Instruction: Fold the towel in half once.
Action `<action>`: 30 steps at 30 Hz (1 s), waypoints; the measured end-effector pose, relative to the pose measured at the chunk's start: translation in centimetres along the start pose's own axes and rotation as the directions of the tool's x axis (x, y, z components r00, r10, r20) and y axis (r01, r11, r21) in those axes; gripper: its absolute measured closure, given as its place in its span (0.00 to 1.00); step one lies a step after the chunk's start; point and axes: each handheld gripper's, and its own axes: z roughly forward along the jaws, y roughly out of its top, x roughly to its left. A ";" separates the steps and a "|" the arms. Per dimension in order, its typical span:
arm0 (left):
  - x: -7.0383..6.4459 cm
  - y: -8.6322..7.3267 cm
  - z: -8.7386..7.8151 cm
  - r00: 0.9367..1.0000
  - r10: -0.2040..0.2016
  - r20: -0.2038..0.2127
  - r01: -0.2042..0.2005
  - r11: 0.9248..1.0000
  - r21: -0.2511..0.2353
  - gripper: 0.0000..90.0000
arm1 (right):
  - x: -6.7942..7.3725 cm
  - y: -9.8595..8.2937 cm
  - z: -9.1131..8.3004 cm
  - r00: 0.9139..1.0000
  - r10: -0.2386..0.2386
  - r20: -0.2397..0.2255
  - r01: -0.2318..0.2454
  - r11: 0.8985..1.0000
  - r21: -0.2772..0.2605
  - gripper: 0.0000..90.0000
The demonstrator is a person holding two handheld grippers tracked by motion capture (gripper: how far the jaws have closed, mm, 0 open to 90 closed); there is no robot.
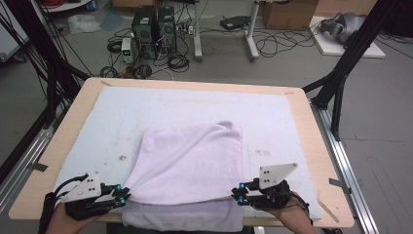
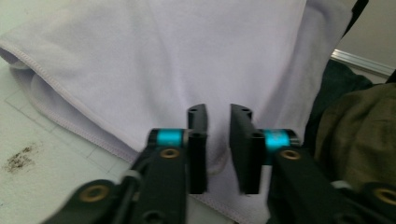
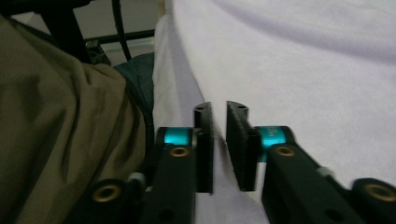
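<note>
A lilac towel (image 1: 190,156) lies folded on the white mat (image 1: 195,105), and its lower layer hangs over the table's front edge. My left gripper (image 1: 125,196) is at the towel's front left corner. In the left gripper view the jaws (image 2: 218,112) stand a narrow gap apart, with the towel's hem (image 2: 187,56) pinched between them. At the front right corner, my right gripper (image 1: 236,193) has its jaws (image 3: 218,106) nearly together on the towel's edge (image 3: 303,60).
The wooden table (image 1: 73,112) extends beyond the mat on all sides. A dark stain (image 2: 18,161) marks the mat to the left of the towel. The person's olive clothing (image 3: 56,116) is close behind both grippers. Black frame posts (image 1: 341,73) stand beside the table.
</note>
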 end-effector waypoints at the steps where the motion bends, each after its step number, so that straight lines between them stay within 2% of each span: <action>1: 0.2 0.0 0.2 1.000 -0.004 -0.002 0.004 1.000 -0.005 0.79 | -0.7 -0.1 0.1 1.000 0.012 0.003 -0.012 1.000 -0.009 0.85; 3: 1.0 0.2 0.8 1.000 -0.009 -0.007 0.009 1.000 -0.012 0.75 | -1.7 0.0 0.5 0.999 0.012 0.040 -0.012 1.000 0.011 0.81; 6: 2.4 0.5 2.2 1.000 -0.022 -0.010 0.022 1.000 0.000 0.72 | -3.6 0.4 1.9 0.998 0.020 0.060 -0.022 0.999 0.041 0.76; 7: 2.8 0.6 2.8 1.000 -0.025 -0.010 0.026 1.000 0.011 0.72 | -4.1 0.4 2.5 0.998 0.029 0.060 -0.032 0.998 0.048 0.75; 9: 3.2 0.4 3.9 1.000 -0.028 0.012 0.028 0.999 0.032 0.71 | -4.7 0.2 3.5 0.999 0.041 0.030 -0.043 0.997 0.066 0.73; 11: 3.3 0.1 4.9 0.999 -0.031 0.031 0.029 0.998 0.060 0.72 | -4.7 0.0 4.3 0.999 0.033 0.020 -0.035 0.995 0.097 0.72; 14: 3.1 -0.5 5.7 0.998 -0.027 0.049 0.022 0.995 0.097 0.76 | -4.1 -0.5 4.9 0.999 0.031 -0.007 -0.030 0.993 0.116 0.70; 17: 3.3 -0.4 5.7 0.999 -0.029 0.038 0.026 0.996 0.089 0.75 | -3.7 -0.9 5.2 1.000 0.019 0.001 -0.019 0.990 0.140 0.69; 19: 3.9 0.0 5.4 0.999 -0.045 0.025 0.043 0.997 0.064 0.75 | -4.1 -1.0 5.0 0.999 0.035 0.025 -0.038 0.990 0.134 0.70; 21: 4.5 0.5 5.3 0.999 -0.047 0.015 0.046 0.998 0.052 0.75 | -4.9 -0.8 4.6 0.998 0.051 0.048 -0.056 0.992 0.109 0.70; 24: 6.1 2.0 5.6 0.999 -0.049 -0.013 0.050 0.998 0.033 0.77 | -6.6 0.0 3.9 0.994 0.049 0.098 -0.058 0.994 0.091 0.71; 27: 7.9 3.5 6.1 0.998 -0.052 -0.042 0.053 0.998 0.016 0.78 | -9.1 0.9 3.4 0.987 0.061 0.150 -0.074 0.994 0.085 0.71; 29: 9.6 4.5 6.7 0.995 -0.070 -0.065 0.070 0.998 0.000 0.77 | -10.8 1.3 3.2 0.982 0.070 0.175 -0.087 0.992 0.087 0.71; 30: 10.4 4.9 7.1 0.993 -0.068 -0.093 0.068 0.998 -0.004 0.76 | -11.8 1.5 3.1 0.977 0.073 0.199 -0.093 0.991 0.091 0.71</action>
